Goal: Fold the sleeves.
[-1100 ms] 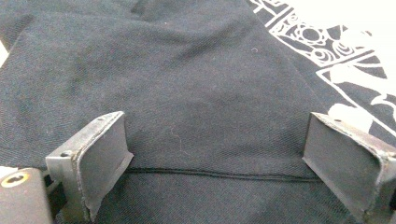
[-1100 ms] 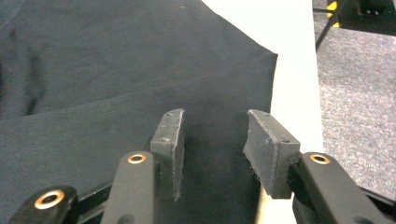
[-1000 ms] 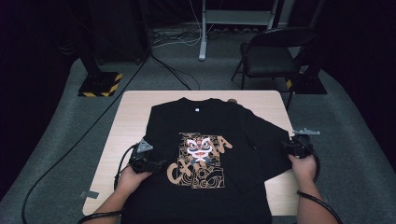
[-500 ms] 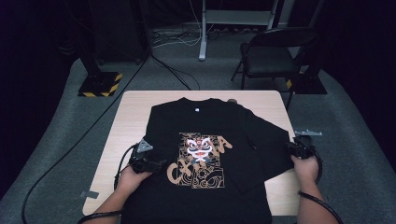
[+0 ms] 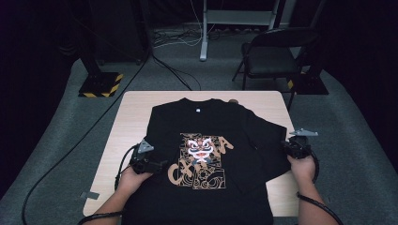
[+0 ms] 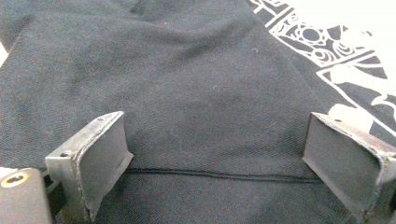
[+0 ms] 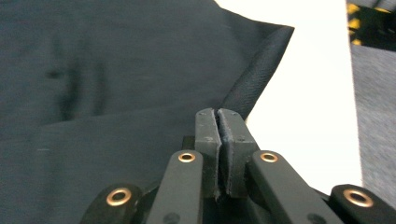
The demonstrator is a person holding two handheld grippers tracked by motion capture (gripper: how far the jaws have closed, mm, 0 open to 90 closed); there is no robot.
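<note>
While the right gripper (image 7: 218, 116) has just closed its jaws on the shirt's (image 5: 211, 140) sleeve edge, the left gripper's (image 6: 219, 154) jaws stand spread over the shirt's hem side; the thin pinch could slip when lifted off the tabletop (image 5: 136, 108).

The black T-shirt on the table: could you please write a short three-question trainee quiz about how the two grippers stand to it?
1. True or false: the left gripper has its jaws wide open over the black T-shirt.
2. Which gripper is closed at the shirt's sleeve edge? A) left B) right
3. Fill in: the shirt lies spread on a light wooden ____.

Key: 1 true; 2 B, its pads meet at the sleeve edge, having just been closing; 3 table.
</note>
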